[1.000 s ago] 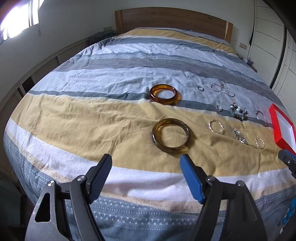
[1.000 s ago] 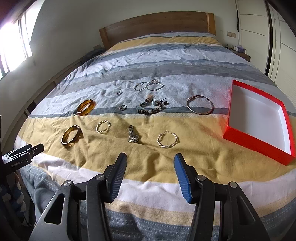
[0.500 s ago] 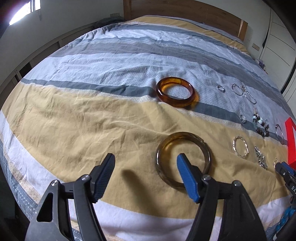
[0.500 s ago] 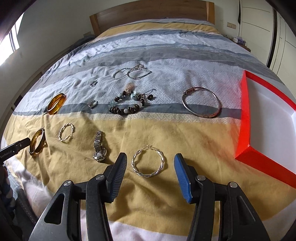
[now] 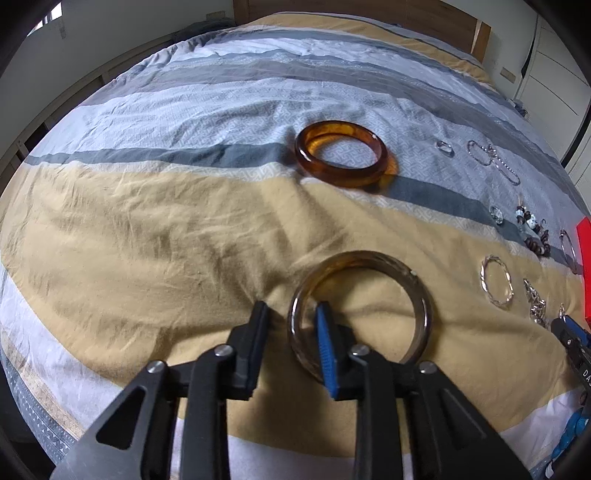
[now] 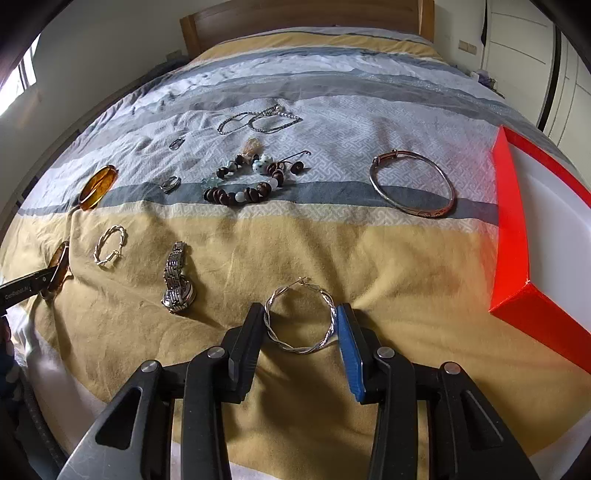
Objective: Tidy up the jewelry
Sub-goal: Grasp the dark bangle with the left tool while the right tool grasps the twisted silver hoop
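Note:
On the striped bed cover, a brown-grey bangle (image 5: 417, 291) lies flat. My left gripper (image 5: 291, 308) straddles its left rim: the blue finger is inside the ring, the black finger outside with a small gap. Its jaws are closing and do not press the rim. My right gripper (image 6: 301, 314) is closing on a twisted silver hoop (image 6: 295, 349), and both pads touch its sides. The open red box (image 6: 511, 229) with a white inside sits to the right. An amber bangle (image 5: 343, 173) lies farther up the bed.
More jewelry is spread over the cover: a silver bangle (image 6: 413, 188), a beaded bracelet (image 6: 243, 184), a chain (image 6: 258, 120), a metal link bracelet (image 6: 177, 277), a second twisted hoop (image 6: 109, 245) and two small rings (image 6: 170, 182). A wooden headboard (image 6: 295, 14) stands at the far end.
Both grippers have come down close to the bed. The left jaws narrowed around the bangle's rim. The right jaws narrowed until they met the twisted hoop.

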`<move>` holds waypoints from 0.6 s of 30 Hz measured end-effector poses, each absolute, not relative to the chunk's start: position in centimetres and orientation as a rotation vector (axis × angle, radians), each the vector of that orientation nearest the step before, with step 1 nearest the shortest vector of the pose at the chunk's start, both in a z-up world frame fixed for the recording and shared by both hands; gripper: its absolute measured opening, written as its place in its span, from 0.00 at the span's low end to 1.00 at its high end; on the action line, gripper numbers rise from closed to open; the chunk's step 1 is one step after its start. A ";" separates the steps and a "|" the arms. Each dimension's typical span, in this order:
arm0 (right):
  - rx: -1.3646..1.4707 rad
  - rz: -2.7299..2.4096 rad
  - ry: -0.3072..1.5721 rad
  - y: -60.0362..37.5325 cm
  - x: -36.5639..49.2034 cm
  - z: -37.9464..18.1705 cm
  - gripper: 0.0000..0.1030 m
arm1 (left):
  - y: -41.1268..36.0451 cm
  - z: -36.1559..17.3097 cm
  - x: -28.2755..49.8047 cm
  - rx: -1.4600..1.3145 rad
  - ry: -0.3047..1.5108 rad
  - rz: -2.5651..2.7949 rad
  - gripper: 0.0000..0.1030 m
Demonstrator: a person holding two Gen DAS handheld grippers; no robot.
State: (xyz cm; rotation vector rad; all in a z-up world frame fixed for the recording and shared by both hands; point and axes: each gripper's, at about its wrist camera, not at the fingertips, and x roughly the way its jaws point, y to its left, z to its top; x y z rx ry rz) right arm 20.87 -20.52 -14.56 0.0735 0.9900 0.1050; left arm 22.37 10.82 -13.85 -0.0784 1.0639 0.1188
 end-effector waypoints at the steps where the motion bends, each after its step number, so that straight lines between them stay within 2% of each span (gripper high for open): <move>1: 0.079 0.111 0.988 -20.6 20.8 -14.5 0.39 | 10.8 -13.8 22.3 -0.081 1.064 0.116 0.11; 5: 0.091 0.126 0.973 -20.9 20.4 -14.0 0.38 | 10.6 -13.1 21.7 -0.082 1.046 0.108 0.08; 18: 0.122 0.117 0.875 -23.5 16.1 -8.8 0.38 | 7.0 -7.0 18.7 -0.055 0.943 0.038 0.07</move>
